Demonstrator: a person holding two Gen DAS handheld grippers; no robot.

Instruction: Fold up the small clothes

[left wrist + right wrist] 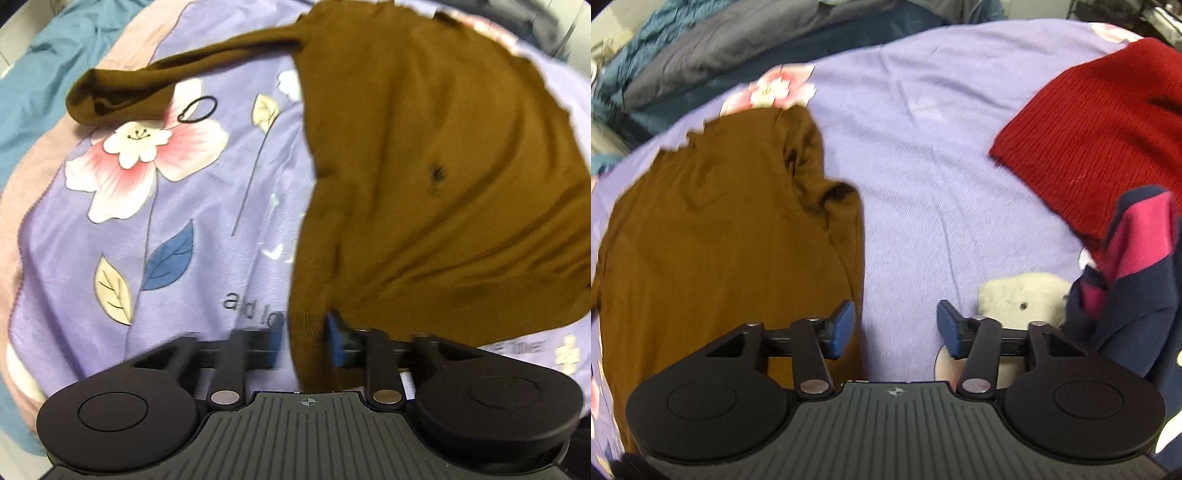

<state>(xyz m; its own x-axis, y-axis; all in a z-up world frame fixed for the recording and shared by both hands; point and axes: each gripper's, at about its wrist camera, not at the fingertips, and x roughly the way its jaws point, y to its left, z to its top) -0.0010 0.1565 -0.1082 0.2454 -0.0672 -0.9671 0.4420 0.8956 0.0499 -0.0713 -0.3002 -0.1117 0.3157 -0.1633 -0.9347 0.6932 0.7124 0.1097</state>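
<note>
Jaws clamped on the brown top's (424, 166) hem at lower centre of the left gripper (304, 334) view; spread wide over bare lilac floral blanket (923, 184) on the right gripper (895, 328), just beside that top's edge. Only in left view: black hair tie (197, 109), upper left. Only in right view: red knit (1100, 144), navy-pink garment (1126, 288), cream piece (1023, 299).

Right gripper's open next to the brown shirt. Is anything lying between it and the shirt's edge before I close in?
Nothing visible. The right gripper hangs open over bare purple blanket, its left finger already at the brown shirt edge. The red knit and navy-pink garment lie off to its right, clear of that path.
</note>
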